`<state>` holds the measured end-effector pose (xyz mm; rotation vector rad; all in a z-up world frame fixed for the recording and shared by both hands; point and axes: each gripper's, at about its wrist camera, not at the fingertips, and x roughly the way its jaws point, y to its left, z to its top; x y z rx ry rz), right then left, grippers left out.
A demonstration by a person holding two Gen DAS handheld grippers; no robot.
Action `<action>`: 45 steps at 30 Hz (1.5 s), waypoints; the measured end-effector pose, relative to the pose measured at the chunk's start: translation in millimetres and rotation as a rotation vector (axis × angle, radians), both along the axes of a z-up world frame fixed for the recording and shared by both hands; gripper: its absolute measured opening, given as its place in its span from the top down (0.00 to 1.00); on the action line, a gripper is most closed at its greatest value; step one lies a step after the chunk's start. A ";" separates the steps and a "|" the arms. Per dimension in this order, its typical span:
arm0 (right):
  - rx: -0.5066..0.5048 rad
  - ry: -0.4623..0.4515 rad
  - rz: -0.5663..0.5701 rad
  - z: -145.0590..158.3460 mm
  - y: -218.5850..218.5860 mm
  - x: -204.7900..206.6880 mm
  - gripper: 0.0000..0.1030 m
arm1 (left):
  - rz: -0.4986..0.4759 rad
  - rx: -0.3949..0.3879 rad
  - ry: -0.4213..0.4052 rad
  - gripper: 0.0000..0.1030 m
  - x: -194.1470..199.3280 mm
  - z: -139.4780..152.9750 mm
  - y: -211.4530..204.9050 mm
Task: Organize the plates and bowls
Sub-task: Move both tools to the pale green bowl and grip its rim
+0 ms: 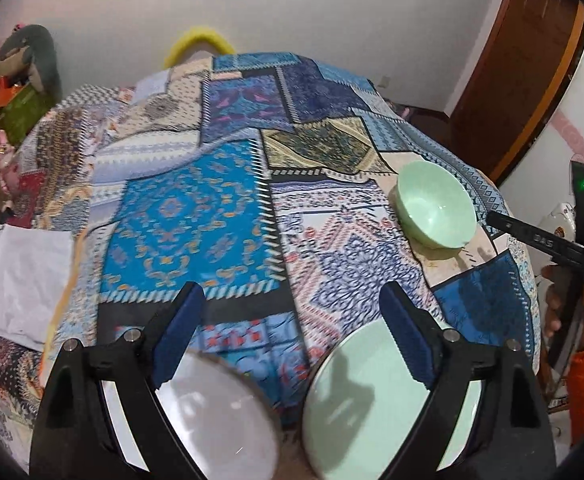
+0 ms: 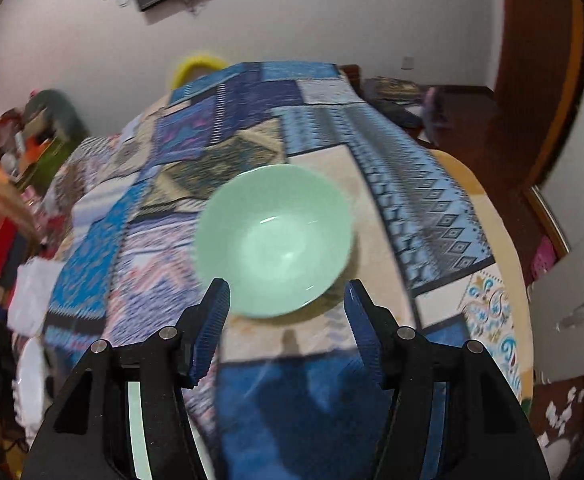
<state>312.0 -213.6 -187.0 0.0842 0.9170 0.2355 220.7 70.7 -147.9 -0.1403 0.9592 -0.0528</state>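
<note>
A pale green bowl (image 1: 436, 210) stands upright on the patterned tablecloth (image 1: 196, 216) at the right. In the right wrist view the green bowl (image 2: 274, 240) sits just ahead of my right gripper (image 2: 286, 312), which is open and empty, its fingers apart from the bowl. My left gripper (image 1: 292, 312) is open and empty above the near table edge. Below it lie a pale green plate (image 1: 372, 400) under the right finger and a clear glass bowl or lid (image 1: 220, 412) under the left finger. The right gripper's body (image 1: 548, 242) shows at the right edge.
White paper (image 1: 20, 280) lies at the table's left edge. Cluttered shelves with a stuffed toy (image 1: 32, 56) stand at the left. A wooden door frame (image 1: 532, 80) is at the right. A white plate (image 2: 32, 380) shows at the left edge in the right wrist view.
</note>
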 end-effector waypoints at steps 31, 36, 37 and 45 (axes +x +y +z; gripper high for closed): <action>0.049 0.084 0.117 -57.6 -8.9 55.3 0.88 | -0.110 -0.018 0.112 0.13 104.9 -57.3 -73.8; 0.116 0.138 0.150 -62.8 -8.5 49.7 0.87 | -0.127 -0.017 0.133 0.18 114.2 -62.5 -82.2; 0.118 0.141 0.162 -62.7 -5.9 48.4 0.87 | -0.131 -0.014 0.135 0.20 115.2 -63.4 -84.1; 0.154 0.167 0.255 -60.3 11.6 28.4 0.87 | -0.189 0.009 0.244 0.52 125.4 -88.5 -97.4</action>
